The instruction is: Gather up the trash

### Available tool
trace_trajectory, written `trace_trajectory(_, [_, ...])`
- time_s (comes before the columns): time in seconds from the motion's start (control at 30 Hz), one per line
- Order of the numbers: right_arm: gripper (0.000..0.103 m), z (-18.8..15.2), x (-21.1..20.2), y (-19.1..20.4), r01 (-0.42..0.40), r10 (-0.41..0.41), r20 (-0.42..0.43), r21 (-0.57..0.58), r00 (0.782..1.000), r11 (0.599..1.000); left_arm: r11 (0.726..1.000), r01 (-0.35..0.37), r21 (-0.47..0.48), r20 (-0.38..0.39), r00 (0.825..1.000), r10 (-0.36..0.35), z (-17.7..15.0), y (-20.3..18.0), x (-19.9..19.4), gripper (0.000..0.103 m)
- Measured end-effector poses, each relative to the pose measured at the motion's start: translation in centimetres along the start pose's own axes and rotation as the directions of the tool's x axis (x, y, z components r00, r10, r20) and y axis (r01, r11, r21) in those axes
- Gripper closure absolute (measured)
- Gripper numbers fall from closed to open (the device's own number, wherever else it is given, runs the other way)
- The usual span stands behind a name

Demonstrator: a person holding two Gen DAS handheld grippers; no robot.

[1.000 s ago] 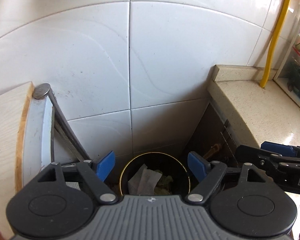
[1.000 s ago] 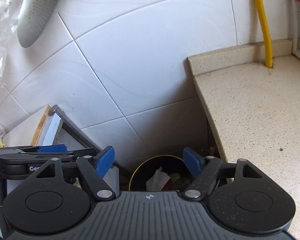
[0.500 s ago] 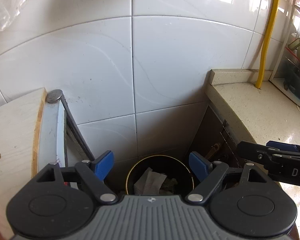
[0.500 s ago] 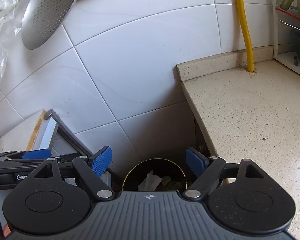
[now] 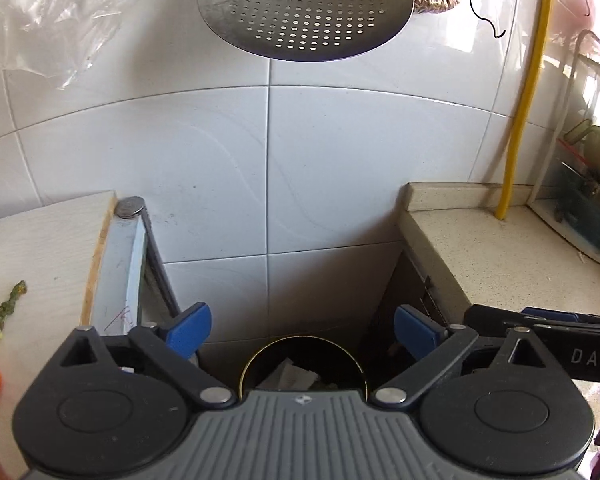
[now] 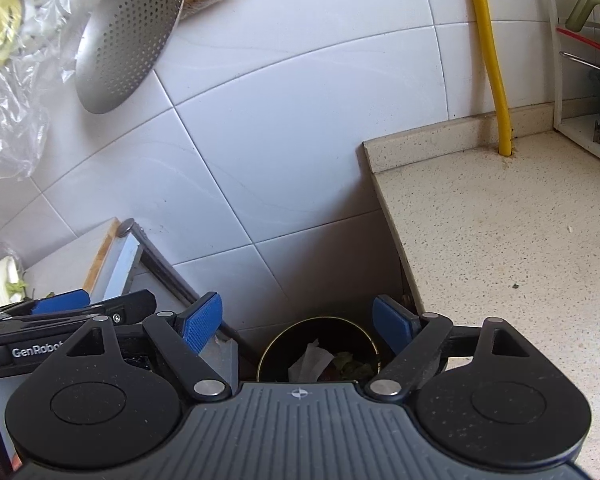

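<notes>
I have both grippers tipped downward over the gap between the two worktops, side by side, each looking past its own fingers at the trash bin (image 5: 302, 364) on the floor far below.

The left gripper (image 5: 302, 330) has its jaws spread wide with nothing between them — they have just been opening further. Through that gap I see the bin's dark round mouth with a brassy rim, a crumpled white tissue (image 5: 290, 376) lying inside. The right gripper (image 6: 298, 320) is spread too, also just opening a little, also empty; its view shows the same bin (image 6: 320, 346) with the tissue (image 6: 312, 362) and some green vegetable scraps (image 6: 350, 364) beside it.

Each gripper appears in the other's view: the right one's black arm juts in from the right edge of the left camera, the left one's from the left edge of the right camera, so they sit close together at about the same height.

To the left stands a wooden-edged board (image 5: 48, 256) with vegetable scraps (image 5: 4, 308) on it; to the right, a speckled stone counter (image 6: 500, 240) with a yellow pipe (image 6: 490, 56) rising at its far edge. On the white tiled wall (image 5: 268, 168) hangs a perforated metal skimmer (image 5: 304, 4) — beside it, clear plastic bags (image 6: 8, 80).
</notes>
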State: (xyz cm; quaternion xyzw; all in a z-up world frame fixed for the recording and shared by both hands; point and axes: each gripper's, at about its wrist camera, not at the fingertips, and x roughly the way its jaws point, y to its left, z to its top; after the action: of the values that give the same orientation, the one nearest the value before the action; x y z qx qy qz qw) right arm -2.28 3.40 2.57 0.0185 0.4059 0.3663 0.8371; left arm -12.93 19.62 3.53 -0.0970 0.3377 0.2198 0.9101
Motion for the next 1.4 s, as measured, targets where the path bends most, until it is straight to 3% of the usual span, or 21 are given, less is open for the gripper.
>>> trace_trajectory(0.3, [0.014, -0.8, -1.1, -0.9, -0.038, 0.038, -0.017, -0.006, 0.999, 0.999, 0.997, -0.072, 0.013, -0.052, 0.996, 0.073, -1.1, -1.9, -0.5, 0.007])
trace_trajectory(0.53, [0.013, -1.5, -1.5, -1.2, -0.056, 0.055, -0.038, -0.009, 0.998, 0.998, 0.996, -0.002, -0.089, -0.158, 0.987, -0.012, -2.3, -1.5, -0.2, 0.008])
trace_trajectory(0.7, [0.013, -2.3, -1.2, -1.2, -0.055, 0.054, -0.070, -0.011, 0.996, 0.998, 0.996, -0.029, -0.090, -0.206, 0.979, 0.010, -3.5, -2.1, 0.3, 0.008])
trace_trajectory(0.93, [0.013, -3.3, -0.5, -1.6, 0.008, -0.011, -0.102, -0.028, 0.995, 1.000, 0.993, -0.097, -0.059, -0.218, 0.972, 0.082, -4.8, -2.8, 0.6, 0.008])
trace_trajectory(1.17, [0.012, -3.8, -0.1, -1.9, 0.046, -0.049, -0.115, -0.031, 0.992, 0.998, 0.990, -0.120, -0.067, -0.204, 0.973, 0.104, -5.0, -2.7, 0.7, 0.008])
trace_trajectory(1.4, [0.011, -4.6, 0.8, -1.8, 0.075, -0.082, -0.158, -0.048, 0.984, 0.996, 0.988, -0.140, -0.061, -0.271, 0.955, 0.119, -6.0, -2.7, 1.8, 0.010])
